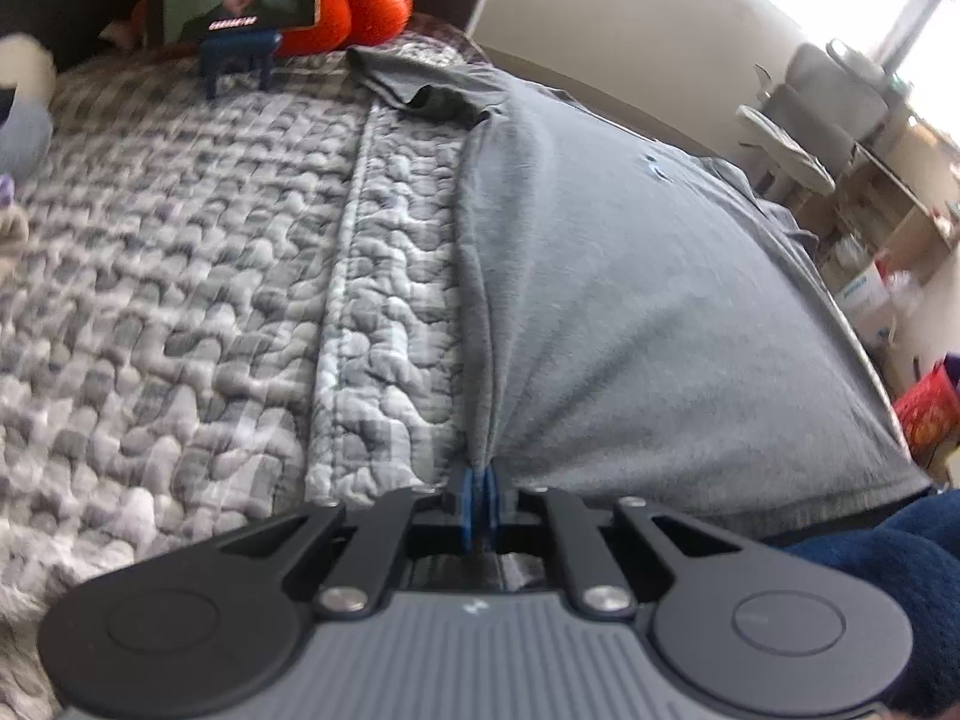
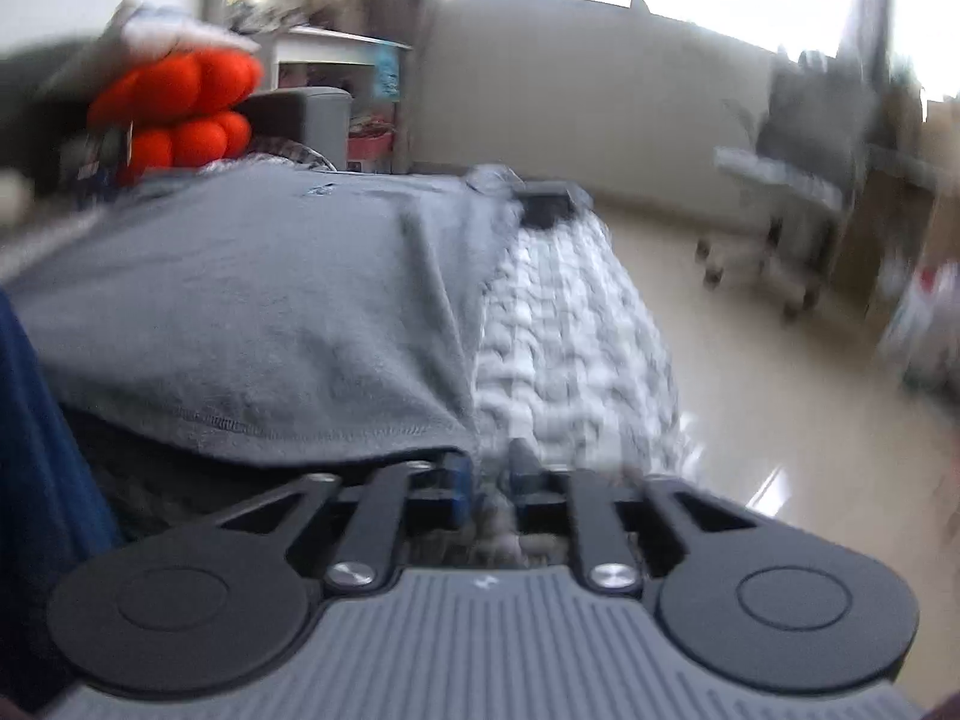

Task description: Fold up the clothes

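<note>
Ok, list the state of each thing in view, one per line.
Left gripper: shut on the grey T-shirt's edge.
Right gripper: slightly open, fabric between the fingers.
Grey T-shirt: spread on the quilt, hem lifted.
Phone: screen on, propped in a stand.

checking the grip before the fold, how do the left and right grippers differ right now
The left gripper has its blue fingers pressed together on the left edge of the grey cotton t-shirt; the right gripper shows a gap between its fingers, with cloth in it. The left view is sharp, the right one motion-blurred. Both sit at the shirt's near hem over the grey quilted bedspread.
</note>
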